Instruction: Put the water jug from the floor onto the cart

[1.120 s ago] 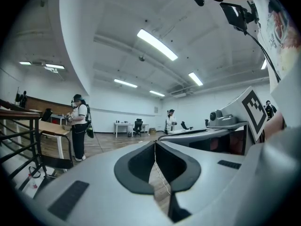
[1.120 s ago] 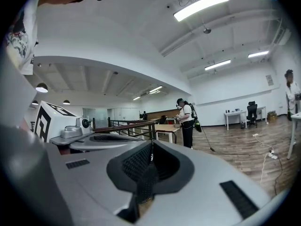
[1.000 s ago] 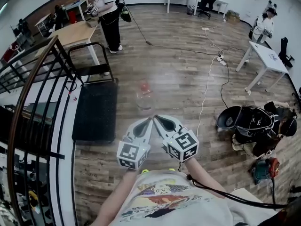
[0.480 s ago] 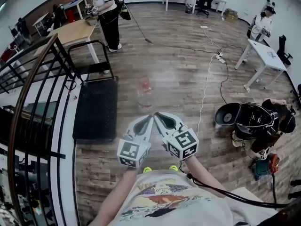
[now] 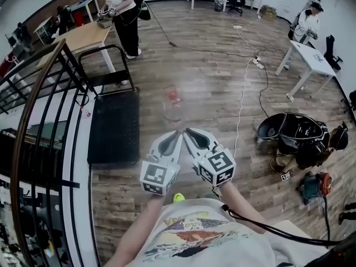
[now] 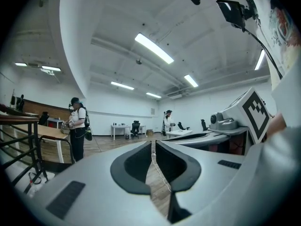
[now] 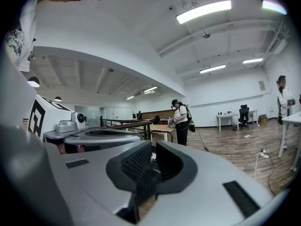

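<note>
A clear water jug (image 5: pixel 173 105) with a red cap stands upright on the wooden floor, just right of the cart (image 5: pixel 114 128), a flat black platform with a black tube handle at its far end. Both grippers hover side by side nearer to me than the jug, pointing toward it and almost level. My left gripper (image 5: pixel 179 133) is shut with nothing between its fingers. My right gripper (image 5: pixel 186 131) is shut and empty too. In the left gripper view the jaws (image 6: pixel 153 149) meet at the tips; the jug is hidden in both gripper views.
A black stair railing (image 5: pixel 39 99) runs along the left of the cart. A white cable (image 5: pixel 242 102) trails over the floor to the right. A black bag and tools (image 5: pixel 297 143) lie at right. A person (image 5: pixel 125 15) stands by a wooden table (image 5: pixel 83 36) beyond the cart.
The view has shifted forward: the jug and cart sit slightly closer to the grippers' tips than a second ago. Both grippers stay shut and side by side.
</note>
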Action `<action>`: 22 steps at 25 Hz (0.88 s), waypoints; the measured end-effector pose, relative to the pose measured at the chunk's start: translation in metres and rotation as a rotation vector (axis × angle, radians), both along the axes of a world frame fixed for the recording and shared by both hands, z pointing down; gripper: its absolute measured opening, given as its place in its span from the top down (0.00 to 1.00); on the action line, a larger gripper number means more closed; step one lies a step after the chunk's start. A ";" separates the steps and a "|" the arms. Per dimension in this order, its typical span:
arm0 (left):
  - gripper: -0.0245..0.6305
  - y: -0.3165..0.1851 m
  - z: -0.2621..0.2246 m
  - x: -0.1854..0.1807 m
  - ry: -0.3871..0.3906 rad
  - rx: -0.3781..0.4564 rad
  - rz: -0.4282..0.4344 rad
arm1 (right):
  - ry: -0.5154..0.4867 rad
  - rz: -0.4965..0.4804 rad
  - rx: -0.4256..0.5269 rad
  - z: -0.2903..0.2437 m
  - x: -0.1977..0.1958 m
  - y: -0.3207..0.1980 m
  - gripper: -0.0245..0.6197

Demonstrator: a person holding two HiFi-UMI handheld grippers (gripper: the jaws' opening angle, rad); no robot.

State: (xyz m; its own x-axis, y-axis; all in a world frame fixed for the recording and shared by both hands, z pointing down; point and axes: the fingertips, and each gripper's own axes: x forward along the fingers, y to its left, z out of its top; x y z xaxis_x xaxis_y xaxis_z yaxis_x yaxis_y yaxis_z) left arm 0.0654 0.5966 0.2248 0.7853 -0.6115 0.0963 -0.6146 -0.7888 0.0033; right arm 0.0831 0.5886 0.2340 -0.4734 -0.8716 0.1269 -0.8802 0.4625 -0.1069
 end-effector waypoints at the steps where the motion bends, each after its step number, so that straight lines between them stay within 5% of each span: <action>1: 0.94 0.000 0.000 -0.001 -0.001 -0.002 -0.001 | 0.003 0.002 -0.004 0.000 -0.001 0.000 0.92; 22: 0.94 -0.051 0.009 0.022 -0.033 -0.018 -0.072 | -0.002 -0.046 -0.027 0.010 0.022 -0.055 0.92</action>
